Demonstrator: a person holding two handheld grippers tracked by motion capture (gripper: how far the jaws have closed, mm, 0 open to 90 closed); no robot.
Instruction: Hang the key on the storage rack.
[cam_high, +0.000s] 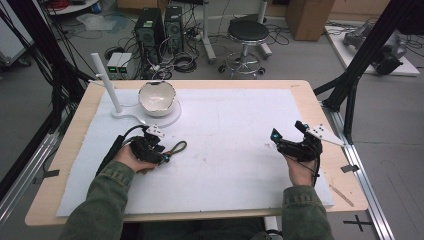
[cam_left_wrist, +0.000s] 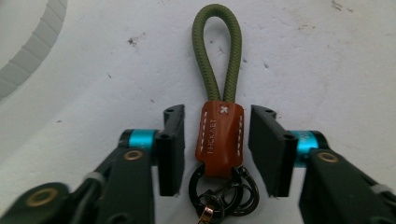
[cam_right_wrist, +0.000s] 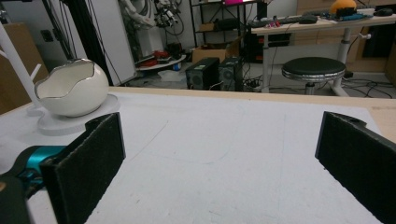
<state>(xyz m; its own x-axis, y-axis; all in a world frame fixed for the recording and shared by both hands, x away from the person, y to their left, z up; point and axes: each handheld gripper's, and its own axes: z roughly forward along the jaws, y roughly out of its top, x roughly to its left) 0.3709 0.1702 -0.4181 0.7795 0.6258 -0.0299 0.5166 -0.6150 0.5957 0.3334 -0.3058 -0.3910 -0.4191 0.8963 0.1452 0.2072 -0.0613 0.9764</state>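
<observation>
A key strap lies flat on the white mat (cam_high: 230, 160): an olive-green cord loop (cam_left_wrist: 217, 46), a brown leather tab (cam_left_wrist: 220, 137) and dark metal rings (cam_left_wrist: 224, 189). From above, the key strap (cam_high: 176, 148) sits left of centre. My left gripper (cam_left_wrist: 218, 111) rests low on the mat with its jaws on either side of the leather tab. A thin gap shows on each side, so the pads are not pressing on it. The left gripper (cam_high: 162, 151) points right and away. My right gripper (cam_high: 287, 129) hovers at the right, open, with nothing between its pads (cam_right_wrist: 88, 163).
An egg-shaped white bowl (cam_high: 157, 97) stands on a round white base (cam_high: 172, 117) at the back left, also ahead-left in the right gripper view (cam_right_wrist: 70, 88). A white post (cam_high: 107, 82) rises beside it. Wooden table edges (cam_high: 320, 115) frame the mat.
</observation>
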